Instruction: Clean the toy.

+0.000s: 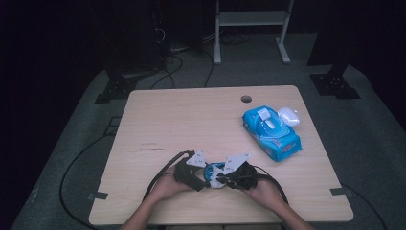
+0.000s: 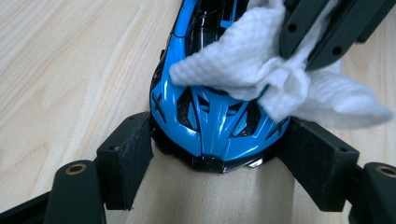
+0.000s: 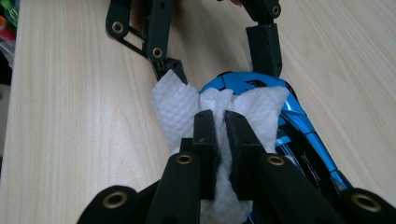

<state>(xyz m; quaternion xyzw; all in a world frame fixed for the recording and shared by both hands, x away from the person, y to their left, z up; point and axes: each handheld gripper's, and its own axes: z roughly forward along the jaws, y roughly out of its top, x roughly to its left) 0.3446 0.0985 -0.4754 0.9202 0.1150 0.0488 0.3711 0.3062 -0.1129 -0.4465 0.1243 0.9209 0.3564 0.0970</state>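
A shiny blue toy car (image 2: 215,126) lies on the wooden table (image 1: 191,120) near its front edge. My left gripper (image 2: 217,149) is shut on the car's end, one pad on each side. A white wet wipe (image 3: 224,112) is draped over the car's top. My right gripper (image 3: 219,126) is shut on the wipe, pinching a fold of it between its pads right above the car. In the high view the two grippers, left (image 1: 203,179) and right (image 1: 218,181), meet over the car (image 1: 212,171), with a hand behind each.
A blue pack of wet wipes (image 1: 271,132) lies at the table's right, with a white rounded object (image 1: 289,115) beside it. A round cable hole (image 1: 246,99) is at the far edge. Black cables trail off the front edge.
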